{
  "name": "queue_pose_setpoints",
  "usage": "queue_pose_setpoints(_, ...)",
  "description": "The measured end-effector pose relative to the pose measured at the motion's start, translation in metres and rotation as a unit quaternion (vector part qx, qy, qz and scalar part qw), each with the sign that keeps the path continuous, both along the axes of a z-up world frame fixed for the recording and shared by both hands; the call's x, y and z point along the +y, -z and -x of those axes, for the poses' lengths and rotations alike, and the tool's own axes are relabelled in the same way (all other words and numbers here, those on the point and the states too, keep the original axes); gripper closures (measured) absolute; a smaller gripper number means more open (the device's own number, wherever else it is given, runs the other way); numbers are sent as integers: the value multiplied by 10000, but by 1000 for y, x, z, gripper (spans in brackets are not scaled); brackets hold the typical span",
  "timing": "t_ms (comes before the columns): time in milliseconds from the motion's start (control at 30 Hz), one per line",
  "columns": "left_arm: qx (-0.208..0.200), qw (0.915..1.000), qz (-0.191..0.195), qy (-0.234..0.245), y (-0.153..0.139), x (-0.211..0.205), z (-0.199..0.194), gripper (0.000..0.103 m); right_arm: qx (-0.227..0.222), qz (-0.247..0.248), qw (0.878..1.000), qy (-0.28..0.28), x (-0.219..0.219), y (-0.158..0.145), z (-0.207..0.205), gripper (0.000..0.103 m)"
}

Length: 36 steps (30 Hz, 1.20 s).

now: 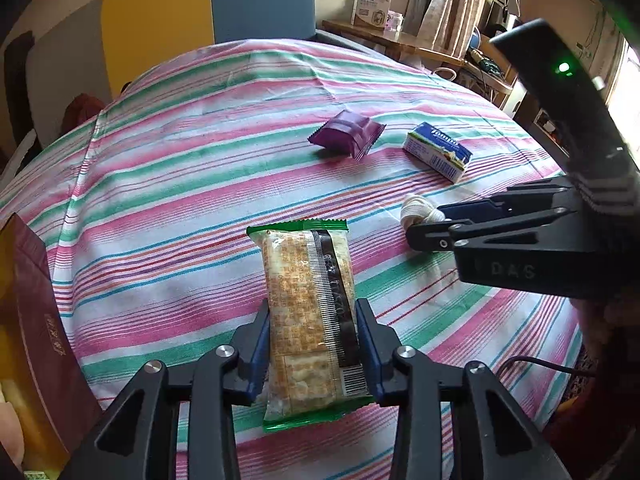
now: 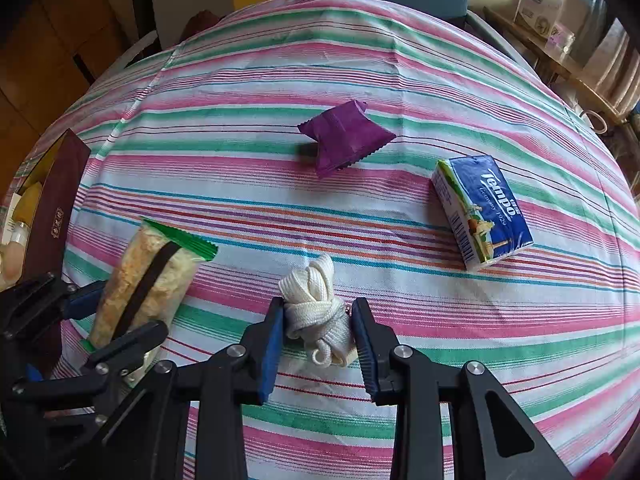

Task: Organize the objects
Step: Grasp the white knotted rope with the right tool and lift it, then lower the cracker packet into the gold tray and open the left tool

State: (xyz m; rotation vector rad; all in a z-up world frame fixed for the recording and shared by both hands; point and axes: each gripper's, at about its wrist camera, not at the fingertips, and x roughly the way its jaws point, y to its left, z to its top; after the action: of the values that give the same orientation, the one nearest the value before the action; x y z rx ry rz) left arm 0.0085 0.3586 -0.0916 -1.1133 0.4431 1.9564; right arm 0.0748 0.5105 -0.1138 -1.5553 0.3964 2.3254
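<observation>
Fingers [image 1: 362, 336] of our left gripper [image 1: 312, 340] are clamping the cracker packet [image 1: 310, 312]; our right gripper [image 2: 318, 336] is pinching the white rope bundle [image 2: 316, 308], both sitting low on the striped tablecloth [image 2: 400, 80]. Only the right view is showing the tissue pack's [image 2: 484, 212] label; only the left is showing the packet's barcode. The maroon box [image 2: 52, 208] is crowding the left edge; bare cloth is lying open around the purple sachet [image 2: 344, 136].
</observation>
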Motion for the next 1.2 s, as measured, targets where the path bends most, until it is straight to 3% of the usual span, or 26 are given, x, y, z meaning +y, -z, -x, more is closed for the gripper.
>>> queue_pose_setpoints(367,574,9947,-727,-440,-74,-68,-13,65,-140,-172,9997,-125,-5,5,1,68)
queue_pose_setpoints(733,611,9894,-917,-941,-89,-124,0,65,-212,-265,9993,-141,-6,8,3,68)
queue_pose_setpoints(933,388,9868,-1012,-1204,-88,-154,15,65,-231,-330,9990,-176,-6,9,5,68)
queue_pose_setpoints(1000,107,9847,-1106,-1344,-85,-167,24,65,-231,-337,9990,-190,-6,9,5,68)
queue_pose_setpoints(1133,-785,9660,-1458,-1985,-73,-211,58,65,-240,-374,9988,-209,-7,9,5,68)
queue_pose_setpoints(1200,-996,9547,-1561,-2329,-68,-232,76,65,-242,-379,9988,-209,-7,8,5,68)
